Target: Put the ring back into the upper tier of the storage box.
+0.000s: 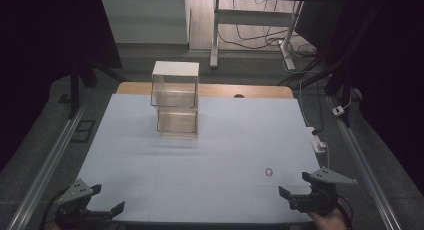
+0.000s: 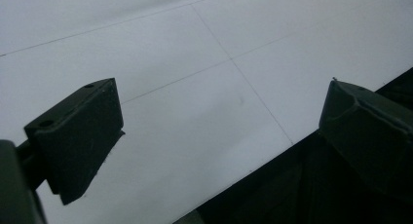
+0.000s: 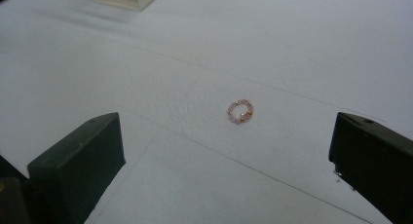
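Upright, two stacked clear boxes (image 1: pixel 175 100), contents indistinct.

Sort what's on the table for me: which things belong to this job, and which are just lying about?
In the job:
- small pink and gold beaded ring, just ahead of the open right tool
- clear two-tier plastic drawer box, probably

Lying about:
- white plug and cable at the table's right edge
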### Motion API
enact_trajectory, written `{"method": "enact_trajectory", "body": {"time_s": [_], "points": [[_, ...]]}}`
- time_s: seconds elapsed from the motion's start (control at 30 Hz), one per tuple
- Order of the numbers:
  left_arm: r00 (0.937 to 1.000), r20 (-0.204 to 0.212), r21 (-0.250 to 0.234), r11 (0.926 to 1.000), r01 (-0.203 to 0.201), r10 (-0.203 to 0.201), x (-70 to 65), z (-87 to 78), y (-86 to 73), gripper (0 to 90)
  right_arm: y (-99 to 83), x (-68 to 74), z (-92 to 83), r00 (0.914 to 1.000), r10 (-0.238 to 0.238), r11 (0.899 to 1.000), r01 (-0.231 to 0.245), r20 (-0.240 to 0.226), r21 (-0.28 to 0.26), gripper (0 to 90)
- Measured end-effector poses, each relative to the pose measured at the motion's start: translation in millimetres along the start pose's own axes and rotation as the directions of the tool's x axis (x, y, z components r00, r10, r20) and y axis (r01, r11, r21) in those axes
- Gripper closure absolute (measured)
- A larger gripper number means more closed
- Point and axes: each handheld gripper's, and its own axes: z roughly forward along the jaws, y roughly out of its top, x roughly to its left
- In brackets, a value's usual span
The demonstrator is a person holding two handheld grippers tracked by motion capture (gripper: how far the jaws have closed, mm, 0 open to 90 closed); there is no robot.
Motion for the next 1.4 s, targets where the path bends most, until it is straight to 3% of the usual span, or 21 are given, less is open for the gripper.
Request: {"method": "enact_trajectory", "body": {"time_s": [0.13,0.37,0.53,0.7,0.97,1.13,1.4], "points": [[0.9999,0.001,0.008,0.9999,-0.015,0.015,-1.5,0.9,0.5,2.9,0.3,2.1,1.2,0.9994,-0.030,0.999,0.030,-0.019,0.015,0.0],[0.9990,0.004,0.020,0.9988,-0.044,0.044,-5.8,2.3,1.5,2.1,1.4,3.0,5.0,0.9987,-0.041,0.998,0.042,-0.030,0.049,0.0],[0.9992,0.033,0.022,0.9995,-0.024,0.023,-2.8,2.6,1.5,2.1,1.8,2.7,6.7,0.9984,-0.039,0.997,0.042,-0.042,0.067,0.0],[0.9984,0.048,0.032,0.9990,-0.030,0.029,-2.4,3.8,2.0,2.1,2.2,1.8,7.7,0.9984,-0.029,0.997,0.032,-0.048,0.076,0.0],[0.9977,0.068,0.040,0.9991,-0.013,0.010,0.5,4.6,2.2,2.1,3.2,1.3,9.0,0.9994,-0.017,0.996,0.019,-0.029,0.091,0.0],[0.9973,0.074,0.042,0.9991,-0.008,0.005,1.3,4.7,2.4,2.1,4.5,0.3,9.2,0.9993,-0.003,0.997,0.006,-0.038,0.076,0.0],[0.9972,0.075,0.043,0.9991,-0.006,0.003,1.5,4.8,2.4,1.7,8.6,0.8,14.6,0.9984,-0.027,0.997,0.031,-0.049,0.066,0.0]]}}
